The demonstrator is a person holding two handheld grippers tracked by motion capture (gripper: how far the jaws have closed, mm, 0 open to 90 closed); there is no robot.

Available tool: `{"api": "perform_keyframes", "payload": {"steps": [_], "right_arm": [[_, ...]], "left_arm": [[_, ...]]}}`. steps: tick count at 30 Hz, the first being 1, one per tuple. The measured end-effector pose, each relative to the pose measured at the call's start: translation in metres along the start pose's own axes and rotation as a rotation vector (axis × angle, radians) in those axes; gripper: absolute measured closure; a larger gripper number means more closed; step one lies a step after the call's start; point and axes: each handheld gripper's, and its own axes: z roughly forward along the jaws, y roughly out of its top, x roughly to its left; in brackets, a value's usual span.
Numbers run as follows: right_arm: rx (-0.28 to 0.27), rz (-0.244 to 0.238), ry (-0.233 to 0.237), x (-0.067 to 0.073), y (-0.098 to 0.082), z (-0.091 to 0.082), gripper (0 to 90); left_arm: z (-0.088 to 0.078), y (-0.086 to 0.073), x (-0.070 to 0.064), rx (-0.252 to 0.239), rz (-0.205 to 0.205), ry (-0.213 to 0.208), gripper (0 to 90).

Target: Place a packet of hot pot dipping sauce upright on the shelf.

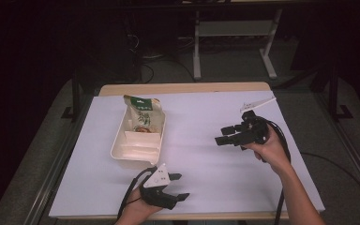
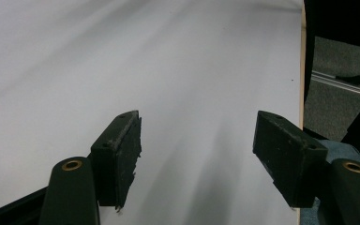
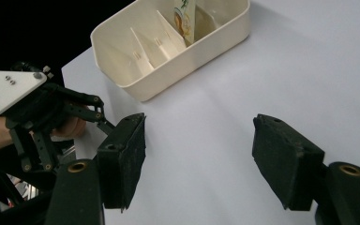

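Note:
A cream divided tray (image 1: 122,143) lies left of centre on the white table cover, with a green-topped snack pouch (image 1: 143,115) standing in its far compartment. The tray (image 3: 168,70) and pouch (image 3: 183,18) also appear at the top of the right gripper view. My left gripper (image 1: 179,186) is near the front edge, just below the tray, open with nothing between its jaws (image 2: 197,159). My right gripper (image 1: 224,136) hovers right of centre, pointing left toward the tray, also open and holding nothing (image 3: 199,159).
The white cover (image 1: 206,164) spreads across most of the wooden table. A small white scrap (image 1: 257,104) lies at the far right. The table's right edge (image 2: 303,70) meets dark floor. Metal desk legs (image 1: 197,47) stand behind the table.

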Motion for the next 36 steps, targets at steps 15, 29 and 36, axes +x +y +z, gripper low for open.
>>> {"api": "perform_keyframes", "payload": {"steps": [15,29,36], "right_arm": [[-0.003,0.034,-0.016,-0.004,-0.036,-0.016,34.7],[-0.003,0.059,-0.018,-0.004,-0.062,-0.024,34.8],[-0.009,0.072,-0.022,-0.005,-0.077,-0.026,34.8]], "left_arm": [[0.002,0.0,0.0,0.014,0.004,0.004,32.2],[0.003,0.0,0.0,0.017,0.001,0.007,32.2],[0.002,0.0,0.001,0.019,0.001,0.011,32.6]]}}
